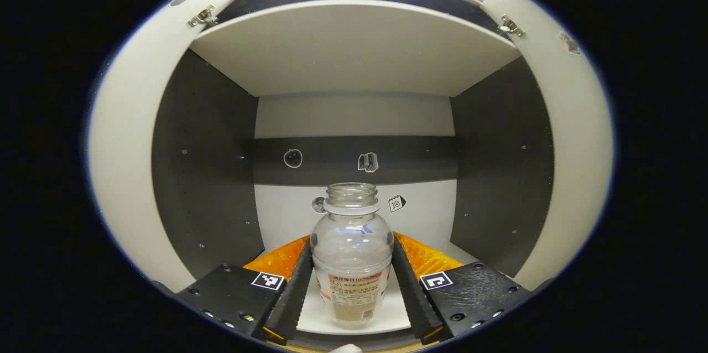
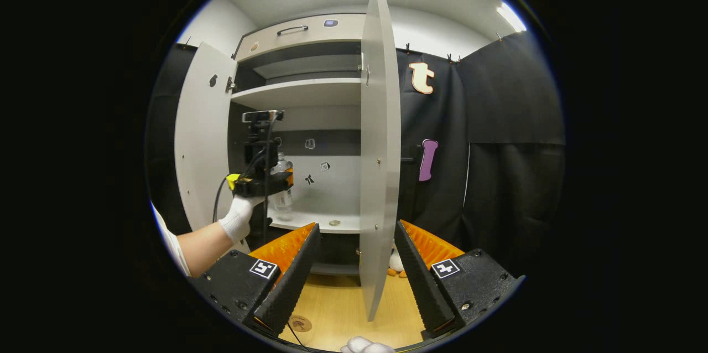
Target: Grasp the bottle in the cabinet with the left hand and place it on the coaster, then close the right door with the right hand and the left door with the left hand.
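A clear, capless bottle [image 1: 352, 253] with a label stands on the cabinet's lower shelf [image 1: 315, 314]. My left gripper [image 1: 352, 242] is inside the cabinet, its two fingers pressed against the bottle's sides. In the right gripper view a gloved hand holds that left gripper [image 2: 263, 181] at the bottle [image 2: 282, 190]. My right gripper [image 2: 357, 226] is open and holds nothing, in front of the edge of the open right door [image 2: 379, 137]. The left door [image 2: 202, 137] also stands open. A round brown coaster [image 2: 300, 322] lies on the wooden tabletop below.
A white shelf [image 1: 354, 48] spans the cabinet above the bottle. Dark side walls [image 1: 204, 176] close in on both sides. A small round disc [image 2: 334, 223] lies on the lower shelf. Black cloth [image 2: 509, 176] hangs to the right of the cabinet.
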